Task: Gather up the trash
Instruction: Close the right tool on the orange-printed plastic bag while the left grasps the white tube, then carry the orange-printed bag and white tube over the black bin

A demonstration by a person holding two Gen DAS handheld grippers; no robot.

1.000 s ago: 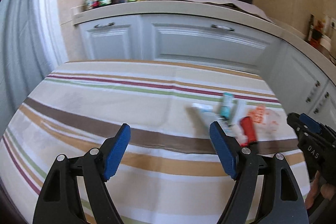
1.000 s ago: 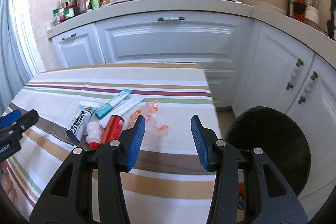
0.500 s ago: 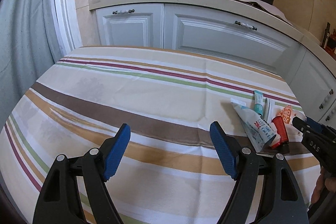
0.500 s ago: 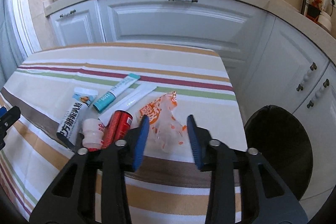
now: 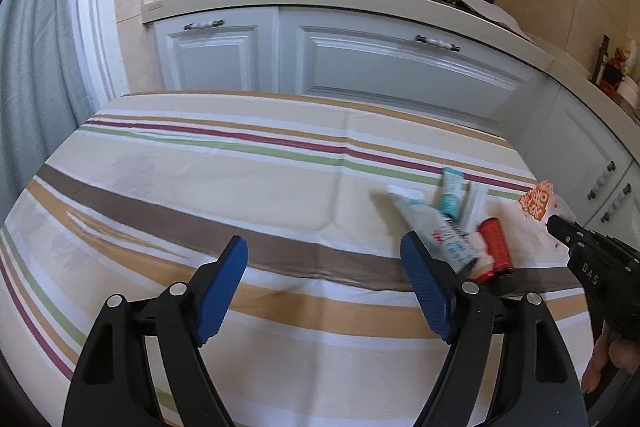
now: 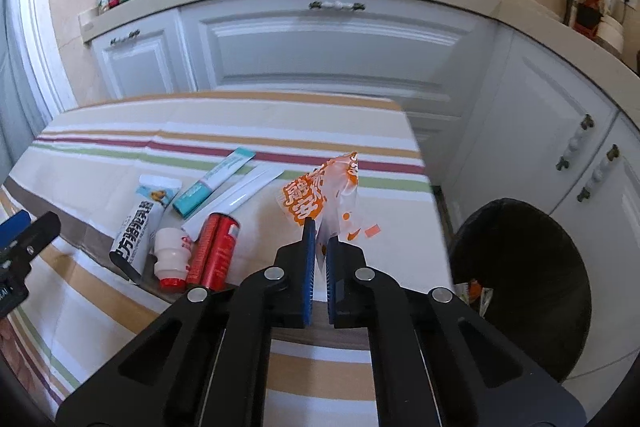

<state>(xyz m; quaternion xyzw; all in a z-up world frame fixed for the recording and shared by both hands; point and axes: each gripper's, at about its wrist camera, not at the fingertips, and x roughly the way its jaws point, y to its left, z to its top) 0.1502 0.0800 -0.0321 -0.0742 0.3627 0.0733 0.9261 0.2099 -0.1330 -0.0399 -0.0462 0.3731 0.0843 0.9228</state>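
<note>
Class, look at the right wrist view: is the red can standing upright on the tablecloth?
No. The red can lies on its side on the striped tablecloth, beside a small white bottle.

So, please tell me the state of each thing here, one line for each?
Right tongs: shut on orange-printed clear plastic wrapper, lifted.
Left tongs: open, empty.
Red can: lying flat.
Small white bottle with red cap: lying flat.
Black-lined bin: open.
</note>
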